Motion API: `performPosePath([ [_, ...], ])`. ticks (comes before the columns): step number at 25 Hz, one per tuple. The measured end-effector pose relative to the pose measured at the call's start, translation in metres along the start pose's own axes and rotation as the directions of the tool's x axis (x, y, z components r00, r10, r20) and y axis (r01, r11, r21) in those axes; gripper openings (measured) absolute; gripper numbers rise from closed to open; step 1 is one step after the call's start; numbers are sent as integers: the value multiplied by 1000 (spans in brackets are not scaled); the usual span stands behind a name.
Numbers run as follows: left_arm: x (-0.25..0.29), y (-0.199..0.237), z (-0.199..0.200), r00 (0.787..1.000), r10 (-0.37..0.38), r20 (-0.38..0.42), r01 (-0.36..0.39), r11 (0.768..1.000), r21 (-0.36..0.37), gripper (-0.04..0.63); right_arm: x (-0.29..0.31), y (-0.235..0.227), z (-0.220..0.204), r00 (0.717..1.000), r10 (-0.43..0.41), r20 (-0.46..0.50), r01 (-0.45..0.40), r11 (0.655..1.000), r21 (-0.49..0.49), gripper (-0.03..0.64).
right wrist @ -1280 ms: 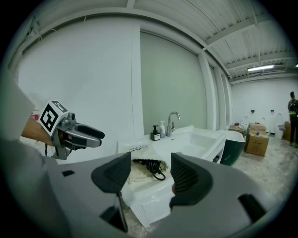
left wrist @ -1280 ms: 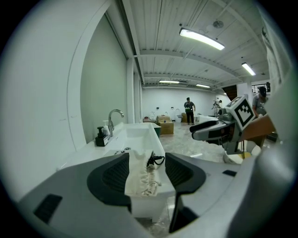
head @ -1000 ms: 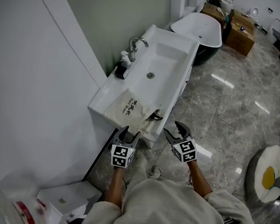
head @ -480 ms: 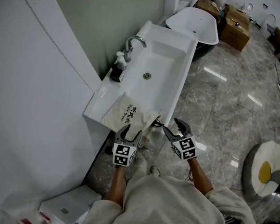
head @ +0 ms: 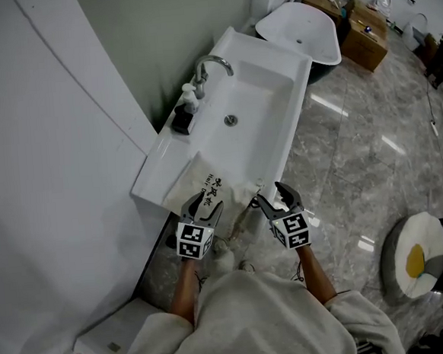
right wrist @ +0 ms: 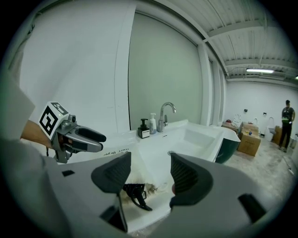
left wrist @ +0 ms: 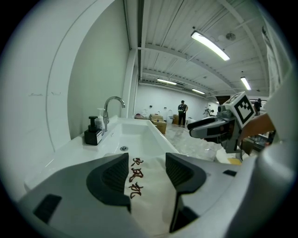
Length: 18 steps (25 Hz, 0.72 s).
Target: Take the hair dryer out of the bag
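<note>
Two pump bottles sit on the white bench [head: 152, 187] just left of the basin [head: 264, 93]: black pump bottle [head: 181, 120], with the white pump bottle [head: 191, 97] behind it. The chrome faucet [head: 211, 65] is beside them at the basin's far-left rim.

Left hand-held gripper [head: 205, 206] hovers over the near end of the cream bag [head: 207, 185], in front of the basin's near-left corner. Its jaws are well apart and clamped on nothing. In the left gripper view the bag [left wrist: 150, 186] lies under and between the jaws, red characters up. Can't tell if the pads touch the cloth.

The bag lies flat on the bench on the near side of the basin, printed "Hair Dryer", mouth toward the near-right corner. The hair dryer itself is not visible in any view. Only a black loop [right wrist: 134, 193] sticks out of the bag mouth, seen low between the right jaws.

Right hand-held gripper [head: 275, 199] hangs off the near-right corner in front of the basin, beside the bag mouth. Its jaws are wide apart, holding nothing, pads clear of the loop.

White bathtub [head: 301, 29] stands beyond the basin's far end, with cardboard boxes [head: 363, 39] to its right. A round egg-pattern cushion [head: 415, 260] lies on the marble floor [head: 358, 162], well right of the basin. A person [right wrist: 285, 122] stands far off past the tub.
</note>
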<state>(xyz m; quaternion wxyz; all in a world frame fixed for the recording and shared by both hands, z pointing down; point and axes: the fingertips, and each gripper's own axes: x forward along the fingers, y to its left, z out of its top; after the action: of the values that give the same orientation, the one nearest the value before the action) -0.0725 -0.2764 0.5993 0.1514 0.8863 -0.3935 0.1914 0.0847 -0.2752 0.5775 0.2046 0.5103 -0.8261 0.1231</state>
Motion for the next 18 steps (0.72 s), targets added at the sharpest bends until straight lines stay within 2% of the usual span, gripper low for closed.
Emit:
performPosePath([
  [8, 17, 27, 10, 997, -80, 9, 80, 997, -2, 227, 25, 0, 14, 998, -62, -24, 62, 998, 15, 261],
  [18, 31, 33, -5, 988, -155, -27, 155, 988, 1, 227, 39, 2, -3, 993, -96, -70, 99, 994, 44, 261],
])
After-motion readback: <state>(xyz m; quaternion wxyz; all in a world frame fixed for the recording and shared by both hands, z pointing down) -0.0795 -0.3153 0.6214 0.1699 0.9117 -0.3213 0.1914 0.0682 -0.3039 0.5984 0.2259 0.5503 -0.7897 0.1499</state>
